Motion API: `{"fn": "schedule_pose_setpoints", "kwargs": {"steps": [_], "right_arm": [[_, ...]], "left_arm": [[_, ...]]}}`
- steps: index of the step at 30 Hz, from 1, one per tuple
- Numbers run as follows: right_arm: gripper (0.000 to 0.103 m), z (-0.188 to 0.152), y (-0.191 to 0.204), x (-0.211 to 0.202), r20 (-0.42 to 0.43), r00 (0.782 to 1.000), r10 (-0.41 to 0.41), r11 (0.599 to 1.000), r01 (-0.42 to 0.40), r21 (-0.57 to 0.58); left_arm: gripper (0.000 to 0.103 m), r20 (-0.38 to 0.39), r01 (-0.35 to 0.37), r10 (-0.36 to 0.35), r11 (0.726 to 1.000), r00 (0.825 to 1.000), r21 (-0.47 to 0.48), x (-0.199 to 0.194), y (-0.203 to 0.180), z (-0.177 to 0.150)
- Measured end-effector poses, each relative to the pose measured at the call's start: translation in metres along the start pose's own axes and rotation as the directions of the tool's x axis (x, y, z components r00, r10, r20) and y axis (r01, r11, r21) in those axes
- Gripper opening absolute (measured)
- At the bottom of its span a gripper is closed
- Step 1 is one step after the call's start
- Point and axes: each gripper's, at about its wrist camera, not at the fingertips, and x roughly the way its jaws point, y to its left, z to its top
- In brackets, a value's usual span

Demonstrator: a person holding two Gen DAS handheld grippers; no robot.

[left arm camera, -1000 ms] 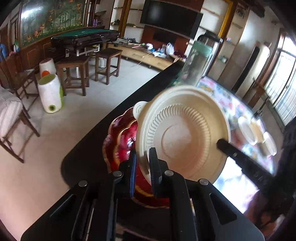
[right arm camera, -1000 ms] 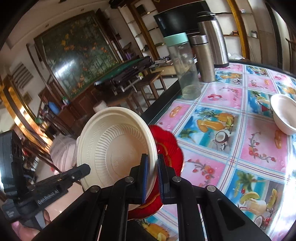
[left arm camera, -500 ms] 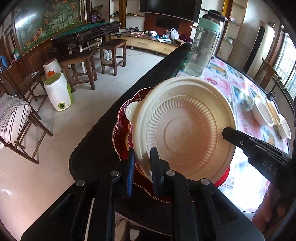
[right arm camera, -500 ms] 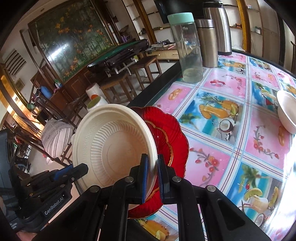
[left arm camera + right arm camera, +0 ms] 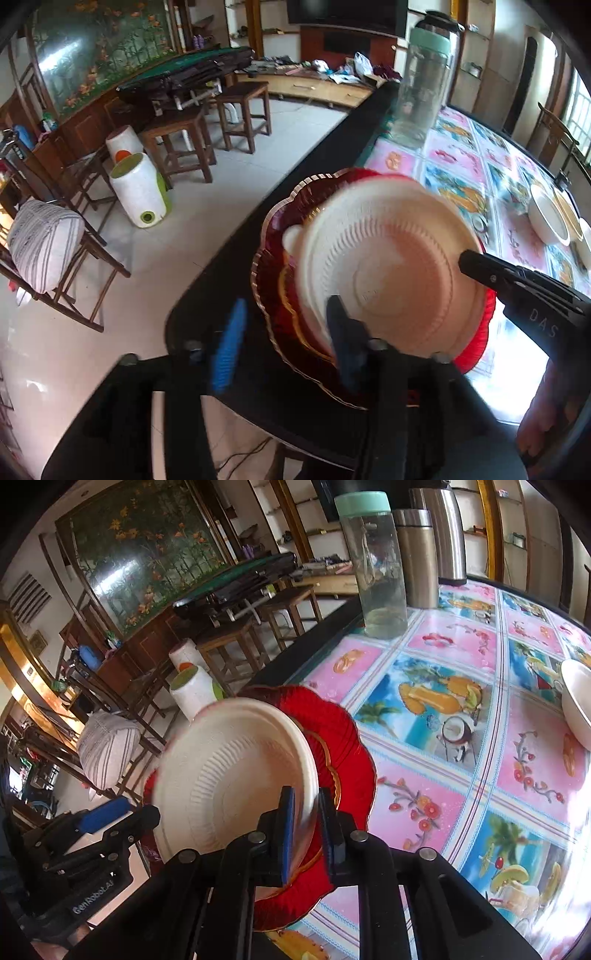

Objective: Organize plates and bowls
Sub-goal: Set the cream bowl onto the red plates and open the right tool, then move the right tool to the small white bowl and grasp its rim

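Note:
A cream ribbed disposable plate (image 5: 388, 280) hangs tilted just over a red scalloped plate (image 5: 277, 291) that lies at the corner of the table. My right gripper (image 5: 306, 827) is shut on the cream plate's (image 5: 236, 775) near rim. It enters the left wrist view as a black finger (image 5: 480, 266) at the plate's right side. My left gripper (image 5: 286, 339) stands open, its blue pad well clear to the left and its other finger by the plate's edge. In the right wrist view it (image 5: 129, 816) sits at the lower left, beside the red plate (image 5: 343, 746).
A clear bottle with a mint lid (image 5: 376, 565) and two steel flasks (image 5: 417, 557) stand at the far table edge. White bowls (image 5: 546, 218) sit to the right on the patterned tablecloth (image 5: 461, 709). Beyond the black table rim (image 5: 229, 258) are stools and tiled floor.
My left gripper has opened and let go of the cream plate's rim. The cream plate has come lower and flatter over the red plate, with the right gripper holding on.

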Motion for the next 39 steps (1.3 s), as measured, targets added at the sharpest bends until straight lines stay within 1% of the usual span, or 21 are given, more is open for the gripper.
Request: {"fn": "schedule_pose_setpoints", "kwargs": {"steps": [1,2,4,6,9,12,14,17,20,22,25,29,31,34,36,39], "right_arm": [[0.024,0.000,-0.001,-0.002,0.009,1.000,0.001,1.000,-0.001,-0.008],[0.034,0.001,-0.002,-0.005,0.024,1.000,0.009,1.000,-0.009,-0.011],[0.041,0.003,-0.007,-0.019,0.086,0.995,0.040,0.999,-0.039,-0.009],[0.042,0.004,-0.014,-0.035,0.160,0.986,0.041,0.999,-0.039,-0.015],[0.045,0.003,-0.031,-0.056,0.254,0.967,-0.008,1.000,0.011,-0.011],[0.046,-0.002,-0.051,-0.067,0.297,0.953,-0.065,0.997,0.072,-0.013],[0.046,-0.006,-0.067,-0.070,0.300,0.950,-0.093,0.995,0.097,0.001],[0.046,-0.013,-0.089,-0.074,0.294,0.950,-0.104,0.994,0.097,0.038],[0.046,-0.022,-0.109,-0.074,0.273,0.954,-0.122,0.992,0.107,0.069],[0.046,-0.028,-0.118,-0.073,0.257,0.957,-0.133,0.990,0.116,0.081],[0.046,-0.033,-0.125,-0.078,0.260,0.954,-0.150,0.988,0.133,0.082],[0.050,-0.041,-0.134,-0.083,0.255,0.949,-0.186,0.982,0.172,0.078],[0.050,-0.044,-0.143,-0.086,0.244,0.950,-0.195,0.980,0.177,0.093],[0.051,-0.048,-0.157,-0.092,0.235,0.946,-0.222,0.972,0.195,0.131],[0.051,-0.051,-0.167,-0.096,0.229,0.941,-0.250,0.964,0.219,0.152],[0.056,-0.055,-0.182,-0.102,0.213,0.932,-0.291,0.951,0.258,0.173]], "left_arm": [[0.048,0.017,-0.010,0.010,1.000,1.000,-0.006,-0.003,0.002,0.001],[0.049,0.033,-0.020,0.021,1.000,0.999,-0.010,-0.007,0.004,0.002],[0.049,0.063,-0.028,0.029,0.999,0.998,-0.021,-0.014,0.006,0.004],[0.052,0.087,-0.014,0.017,1.000,0.996,-0.028,-0.021,0.007,0.006],[0.057,0.117,0.015,-0.012,1.000,0.993,-0.024,-0.028,0.003,0.005],[0.060,0.135,0.034,-0.034,0.999,0.990,0.003,-0.033,-0.008,0.005],[0.061,0.142,0.054,-0.057,0.998,0.988,0.029,-0.035,-0.018,0.004],[0.061,0.133,0.091,-0.099,0.994,0.986,0.068,-0.037,-0.037,0.003],[0.067,0.118,0.128,-0.143,0.984,0.983,0.127,-0.037,-0.063,-0.002],[0.068,0.106,0.146,-0.167,0.972,0.980,0.185,-0.037,-0.086,-0.007],[0.068,0.082,0.162,-0.188,0.953,0.979,0.254,-0.036,-0.117,-0.012],[0.068,0.037,0.191,-0.215,0.925,0.976,0.329,-0.032,-0.153,-0.021],[0.068,0.020,0.195,-0.217,0.911,0.976,0.364,-0.029,-0.170,-0.025],[0.068,-0.015,0.215,-0.228,0.893,0.974,0.395,-0.024,-0.191,-0.028],[0.068,-0.037,0.227,-0.232,0.888,0.972,0.400,-0.019,-0.202,-0.028],[0.068,-0.067,0.254,-0.248,0.882,0.966,0.396,-0.012,-0.219,-0.021]]}}
